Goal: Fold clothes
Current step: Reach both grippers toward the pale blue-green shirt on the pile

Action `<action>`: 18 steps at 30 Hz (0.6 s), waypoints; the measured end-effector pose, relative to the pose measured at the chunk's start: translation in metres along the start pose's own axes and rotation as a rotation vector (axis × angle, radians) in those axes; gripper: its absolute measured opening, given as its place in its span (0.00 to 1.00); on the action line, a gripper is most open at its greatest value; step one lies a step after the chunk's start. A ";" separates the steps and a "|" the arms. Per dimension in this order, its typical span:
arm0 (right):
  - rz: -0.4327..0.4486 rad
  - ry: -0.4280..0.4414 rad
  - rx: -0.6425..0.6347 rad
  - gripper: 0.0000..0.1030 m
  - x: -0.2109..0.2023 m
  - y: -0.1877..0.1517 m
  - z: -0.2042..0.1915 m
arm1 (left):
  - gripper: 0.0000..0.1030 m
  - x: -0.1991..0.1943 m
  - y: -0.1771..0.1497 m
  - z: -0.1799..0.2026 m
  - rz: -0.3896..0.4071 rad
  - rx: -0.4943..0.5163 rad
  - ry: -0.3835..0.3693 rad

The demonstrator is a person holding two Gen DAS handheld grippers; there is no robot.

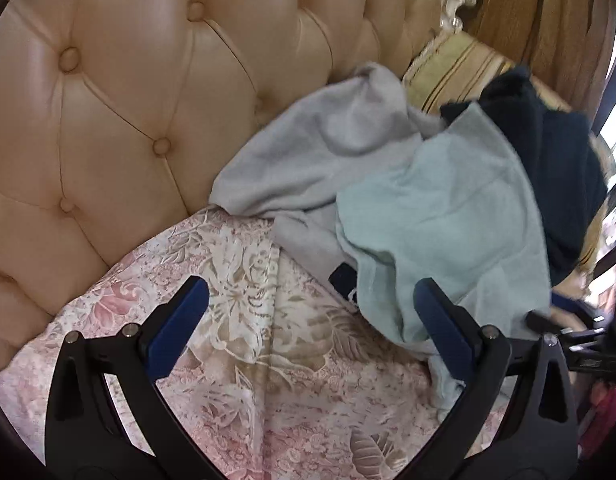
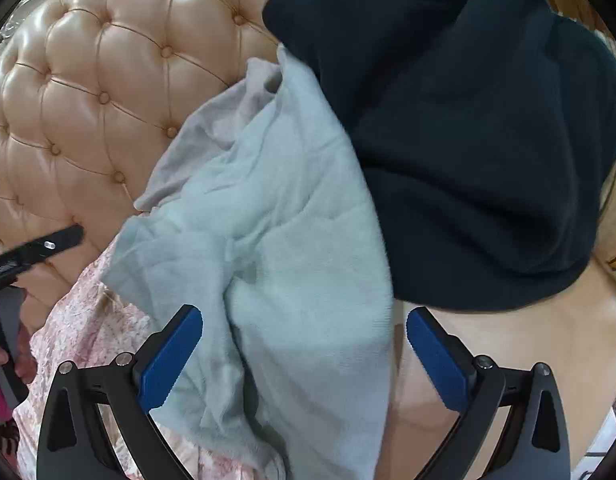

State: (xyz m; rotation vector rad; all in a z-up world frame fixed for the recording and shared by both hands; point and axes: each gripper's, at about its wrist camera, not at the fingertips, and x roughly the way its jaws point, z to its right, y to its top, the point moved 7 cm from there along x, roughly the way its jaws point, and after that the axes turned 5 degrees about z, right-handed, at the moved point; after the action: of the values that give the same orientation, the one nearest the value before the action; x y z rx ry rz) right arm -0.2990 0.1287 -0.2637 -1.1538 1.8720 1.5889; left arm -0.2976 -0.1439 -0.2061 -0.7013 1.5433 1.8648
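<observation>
A tufted tan headboard (image 1: 120, 92) is filling the back of both views, and a pink flowered bedspread (image 1: 244, 320) is lying below it on the bed. The clothes are heaped in the corner where the two meet: a dark navy garment (image 2: 467, 140) is sitting highest, draped over a striped cushion (image 1: 455, 68); a pale blue garment (image 2: 288, 240) is spilling down from under it onto the bedspread; and a grey garment (image 1: 319, 152) is leaning against the headboard just behind the blue one.

The right gripper (image 2: 304, 356) is hovering low over the pile, fingers spread wide, with the lower fold of the pale blue garment lying between them and the navy garment just ahead of its right finger. I cannot tell whether the pads are touching cloth.

The left gripper (image 1: 311, 320) is hanging over bare bedspread, also spread wide and holding nothing. The edge of the pale blue garment is lying just beside its right finger, with the grey one further ahead. Each gripper is showing at the edge of the other's view, close alongside.
</observation>
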 end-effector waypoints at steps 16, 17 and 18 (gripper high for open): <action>0.020 -0.025 0.040 1.00 0.021 0.003 0.001 | 0.99 -0.007 0.011 0.007 0.075 0.030 0.056; 0.018 -0.037 0.046 1.00 0.021 0.003 0.000 | 1.00 -0.009 0.012 0.013 0.081 0.045 0.056; 0.017 -0.049 0.052 1.00 0.022 0.003 0.000 | 1.00 -0.012 0.013 0.020 0.089 0.061 0.055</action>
State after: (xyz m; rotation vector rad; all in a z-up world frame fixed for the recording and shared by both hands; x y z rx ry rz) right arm -0.3139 0.1221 -0.2784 -1.0694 1.8852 1.5538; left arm -0.2994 -0.1276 -0.1856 -0.6709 1.6839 1.8682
